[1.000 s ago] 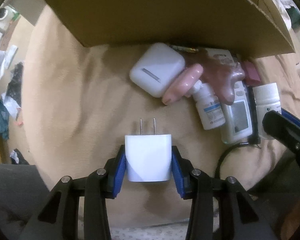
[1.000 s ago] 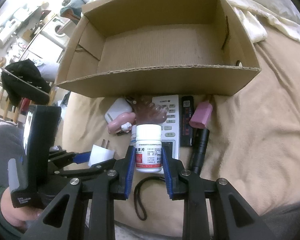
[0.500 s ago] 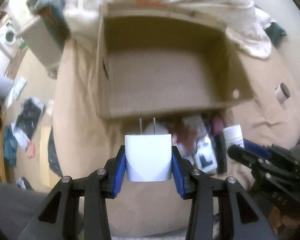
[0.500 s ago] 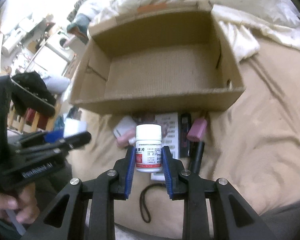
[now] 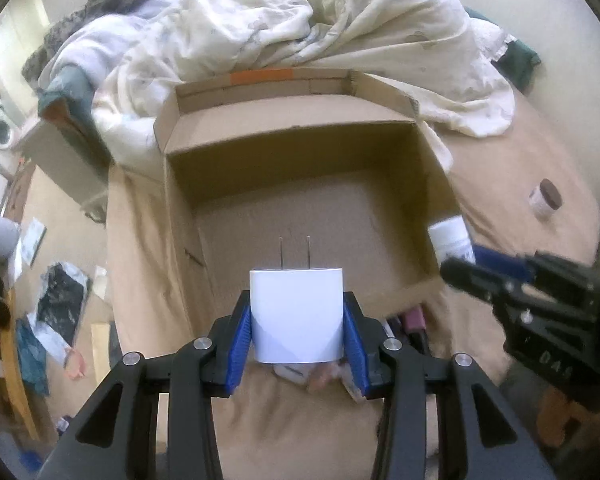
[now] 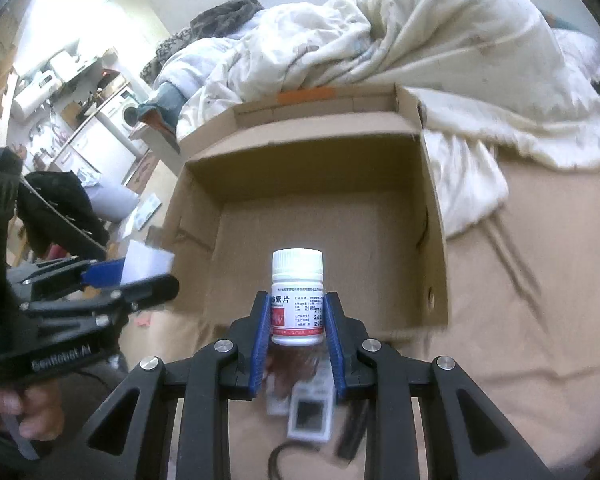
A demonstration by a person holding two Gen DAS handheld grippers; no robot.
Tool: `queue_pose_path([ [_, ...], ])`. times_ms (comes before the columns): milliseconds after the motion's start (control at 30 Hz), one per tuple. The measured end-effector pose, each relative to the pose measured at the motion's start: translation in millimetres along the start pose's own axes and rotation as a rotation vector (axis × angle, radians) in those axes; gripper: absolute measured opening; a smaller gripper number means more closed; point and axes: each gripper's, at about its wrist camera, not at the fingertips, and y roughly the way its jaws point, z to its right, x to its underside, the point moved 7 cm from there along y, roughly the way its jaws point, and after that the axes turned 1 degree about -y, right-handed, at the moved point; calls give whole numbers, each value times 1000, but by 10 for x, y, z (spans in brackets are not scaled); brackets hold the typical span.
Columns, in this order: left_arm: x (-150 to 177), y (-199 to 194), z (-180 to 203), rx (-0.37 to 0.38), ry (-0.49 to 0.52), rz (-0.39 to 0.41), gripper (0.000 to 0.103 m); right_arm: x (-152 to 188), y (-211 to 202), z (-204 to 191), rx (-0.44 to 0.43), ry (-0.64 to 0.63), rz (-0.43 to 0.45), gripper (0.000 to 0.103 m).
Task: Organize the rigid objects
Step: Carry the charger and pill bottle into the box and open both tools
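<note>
Left gripper (image 5: 298, 334) clamped on white charger (image 5: 297, 314), prongs toward 12 o'clock, over the near wall of the open cardboard box (image 5: 312, 168); right gripper (image 6: 297, 330) clamped on upright white pill bottle (image 6: 297, 296), box (image 6: 434, 264) at 12 o'clock, beige bedsheet (image 6: 520, 320) below

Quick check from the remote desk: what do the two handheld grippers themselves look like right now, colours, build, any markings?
Both the left gripper and right gripper have black plastic truss-style fingers with silver bolt heads and ribbed blue pads. The left gripper's body shows pale lettering in the right wrist view, too blurred to read.
</note>
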Motion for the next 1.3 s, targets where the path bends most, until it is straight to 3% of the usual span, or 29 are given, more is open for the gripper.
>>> queue_pose_path([
  [133, -71, 245, -69, -9, -25, -17, 38, -104, 205, 104, 20, 9, 15, 28],
  [267, -50, 528, -135, -36, -23, -16, 38, 23, 424, 253, 20, 59, -18, 28],
  [433, -3, 713, -130, -6, -52, -54, 38, 119, 579, 270, 42, 35, -62, 28],
  [567, 28, 801, -161, -51, -32, -53, 38, 120, 684, 291, 61, 25, -88, 28],
  [767, 81, 920, -181, -46, -46, -83, 38, 214, 823, 327, 84, 28, -147, 28],
  [1300, 76, 1002, -172, -61, -32, -89, 38, 220, 843, 329, 91, 20, -161, 28],
])
